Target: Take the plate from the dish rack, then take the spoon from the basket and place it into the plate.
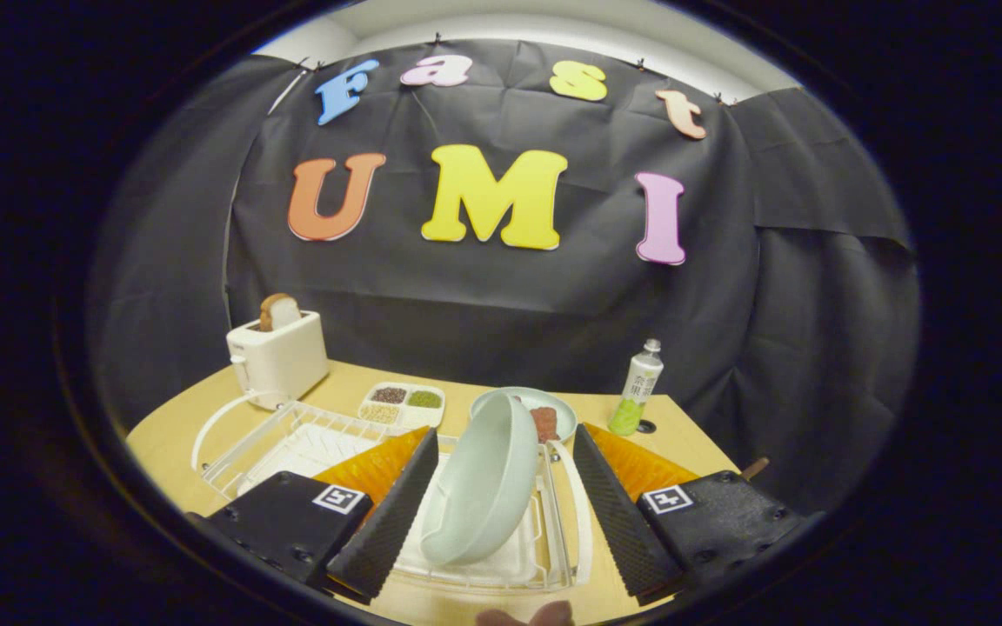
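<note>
1. Far left, back of the wooden table (162,435): white toaster (279,358) with a slice of bread (278,311) sticking up out of its slot.
2. In front of the toaster: white wire basket (283,443) with a curved handle. Can't make out a spoon in it from here.
3. Right of the basket, further back: white divided tray (403,405) with four compartments of grains/seeds in dark, green and pale shades.
4. Centre: pale green plate (484,487) standing on edge, tilted, in the clear dish rack (553,539). It sits between the fingers.
5. gripper (501,509): fingers apart, one on each side of the plate. Left finger close to the plate's rim, contact unclear; right finger shows a gap. Not clamped.
6. Just beyond the plate: second pale dish (553,407) flat on the table with something reddish in it.
7. Right, back: green-and-white bottle (636,391) upright, near the table edge, with a small dark hole in the tabletop beside it.
</note>
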Tool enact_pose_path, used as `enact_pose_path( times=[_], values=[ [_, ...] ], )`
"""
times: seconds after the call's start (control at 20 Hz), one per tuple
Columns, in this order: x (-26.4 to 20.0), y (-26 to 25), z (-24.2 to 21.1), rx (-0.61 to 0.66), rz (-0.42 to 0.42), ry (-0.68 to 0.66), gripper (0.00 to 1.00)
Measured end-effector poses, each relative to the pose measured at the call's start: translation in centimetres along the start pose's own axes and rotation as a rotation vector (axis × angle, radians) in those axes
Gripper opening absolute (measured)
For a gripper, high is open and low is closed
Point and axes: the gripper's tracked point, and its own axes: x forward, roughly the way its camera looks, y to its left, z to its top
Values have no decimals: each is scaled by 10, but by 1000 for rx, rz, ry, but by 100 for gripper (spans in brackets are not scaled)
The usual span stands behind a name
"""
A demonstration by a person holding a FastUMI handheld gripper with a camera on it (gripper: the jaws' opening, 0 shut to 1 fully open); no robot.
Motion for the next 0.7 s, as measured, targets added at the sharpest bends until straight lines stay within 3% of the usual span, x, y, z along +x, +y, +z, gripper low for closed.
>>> enact_pose_path(
  times=[0.4, 0.7],
  values=[
    [51, 3, -3, -23, 13, 306, 100],
    [67, 7, -15, 47, 14, 440, 96]
  ],
)
